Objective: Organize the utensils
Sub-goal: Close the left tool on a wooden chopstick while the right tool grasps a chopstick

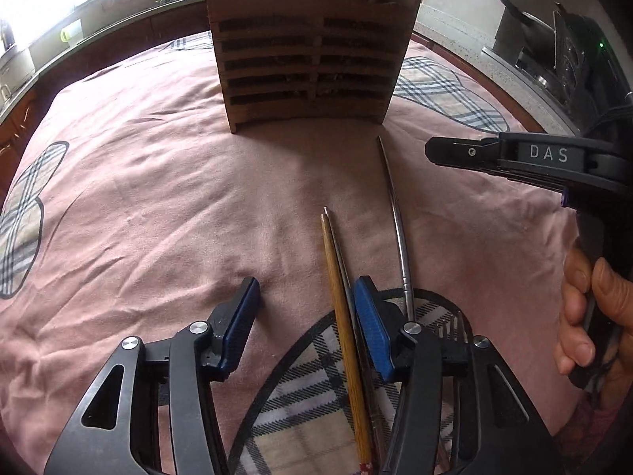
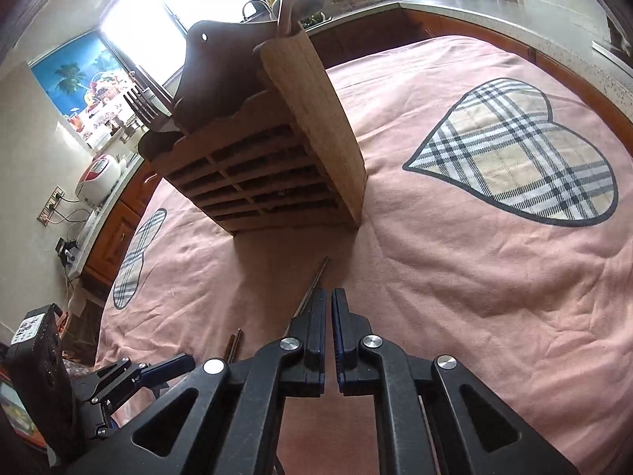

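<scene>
Left wrist view: "DAS" is showing on the right tool.
Left tool is standing apart around chopsticks; right tool is sitting together, empty.

wooden utensil holder upright at the far middle of the table, bare pink cloth open to its left, chopsticks and metal rod lying across the near right

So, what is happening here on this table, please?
A person is sorting utensils into a wooden holder standing on a pink cloth. The left gripper is open around a wooden chopstick and a metal chopstick lying side by side, not yet pinched. The right gripper is shut with nothing between its pads. Another metal utensil and a fork lie nearby.
</scene>
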